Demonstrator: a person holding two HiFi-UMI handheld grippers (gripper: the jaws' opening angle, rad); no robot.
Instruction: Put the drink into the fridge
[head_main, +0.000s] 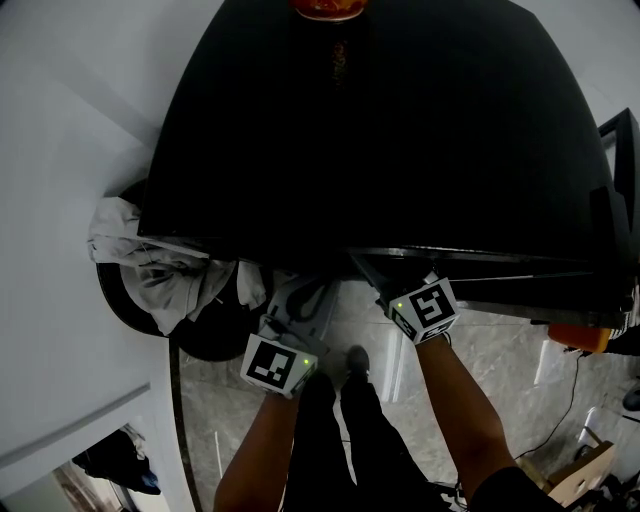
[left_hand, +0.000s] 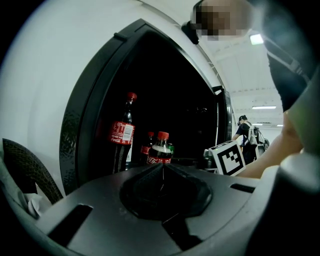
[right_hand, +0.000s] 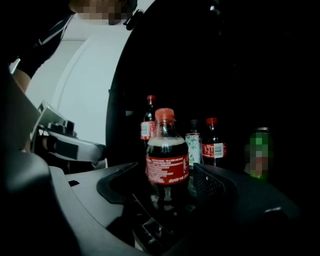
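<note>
A small cola bottle (right_hand: 167, 165) with a red cap and red label stands upright between the jaws of my right gripper (right_hand: 166, 176). The jaws sit close against both its sides, shut on it, at the mouth of the dark open fridge (left_hand: 95, 125). Inside the fridge are several more bottles: a tall cola (left_hand: 121, 135), two small colas (right_hand: 214, 145), a green-labelled one (right_hand: 194, 145) and a green can (right_hand: 259, 152). My left gripper (left_hand: 161, 168) is shut and empty, pointing into the fridge. From there I see the held bottle (left_hand: 161, 150) and the right marker cube (left_hand: 231, 157).
From above, the black fridge top (head_main: 380, 130) fills the head view, with a red-lidded object (head_main: 328, 8) at its far edge. Both marker cubes (head_main: 275, 365) (head_main: 425, 308) are at its front. A white cloth (head_main: 150, 260) lies on a dark round seat at left. A white wall (head_main: 60, 200) is further left.
</note>
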